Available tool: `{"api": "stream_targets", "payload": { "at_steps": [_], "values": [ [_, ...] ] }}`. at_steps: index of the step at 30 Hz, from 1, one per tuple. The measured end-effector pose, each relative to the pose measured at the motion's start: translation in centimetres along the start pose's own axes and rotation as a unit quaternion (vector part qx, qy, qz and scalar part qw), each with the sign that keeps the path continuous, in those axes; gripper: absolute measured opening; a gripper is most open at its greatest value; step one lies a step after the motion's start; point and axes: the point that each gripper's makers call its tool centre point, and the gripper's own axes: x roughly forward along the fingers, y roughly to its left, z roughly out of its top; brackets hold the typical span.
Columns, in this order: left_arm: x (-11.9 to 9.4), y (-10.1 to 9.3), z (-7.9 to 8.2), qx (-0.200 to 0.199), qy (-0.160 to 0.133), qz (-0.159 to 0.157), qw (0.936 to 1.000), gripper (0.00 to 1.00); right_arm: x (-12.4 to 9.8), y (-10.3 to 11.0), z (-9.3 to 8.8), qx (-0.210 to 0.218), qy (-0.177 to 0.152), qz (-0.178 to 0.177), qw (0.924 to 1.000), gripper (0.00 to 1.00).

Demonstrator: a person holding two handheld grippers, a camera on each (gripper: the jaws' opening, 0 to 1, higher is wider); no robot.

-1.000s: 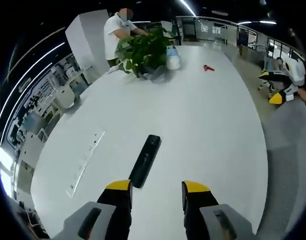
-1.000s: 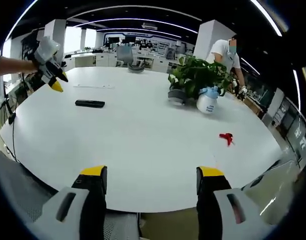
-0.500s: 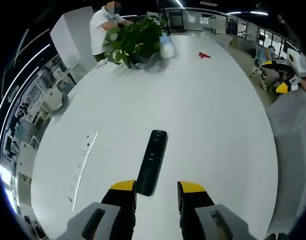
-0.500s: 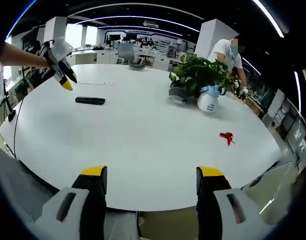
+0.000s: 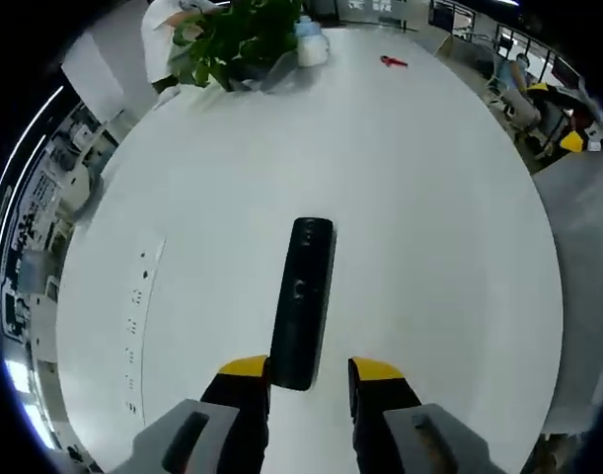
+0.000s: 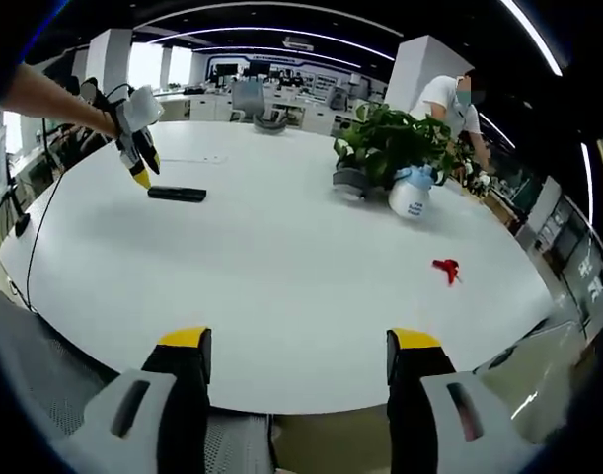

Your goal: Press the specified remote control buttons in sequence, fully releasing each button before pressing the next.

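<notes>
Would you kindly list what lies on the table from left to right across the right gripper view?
Left gripper → remote control → potted plant → white spray bottle → small red object.

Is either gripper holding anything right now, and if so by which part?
Nothing is held. The left gripper hovers open over the near end of the remote, which lies flat on the table. The right gripper is open and empty.

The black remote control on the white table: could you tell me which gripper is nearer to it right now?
Left. The left gripper hovers right at the remote control, near its closest end. The right gripper is at the table's near edge, far from it.
</notes>
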Motion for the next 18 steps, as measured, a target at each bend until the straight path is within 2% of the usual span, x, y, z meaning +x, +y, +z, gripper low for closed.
{"api": "stream_targets", "payload": {
  "at_steps": [8,18],
  "values": [
    [1.1,-0.3,-0.7,0.006,0.017,-0.012,0.9998,0.31,0.0,0.1,0.0,-0.001,0.000,0.001,1.0000,0.74],
    [2.3,0.3,-1.1,0.010,0.037,-0.024,0.9990,0.32,0.2,0.2,-0.3,-0.004,0.008,0.002,1.0000,0.74]
  ]
}}
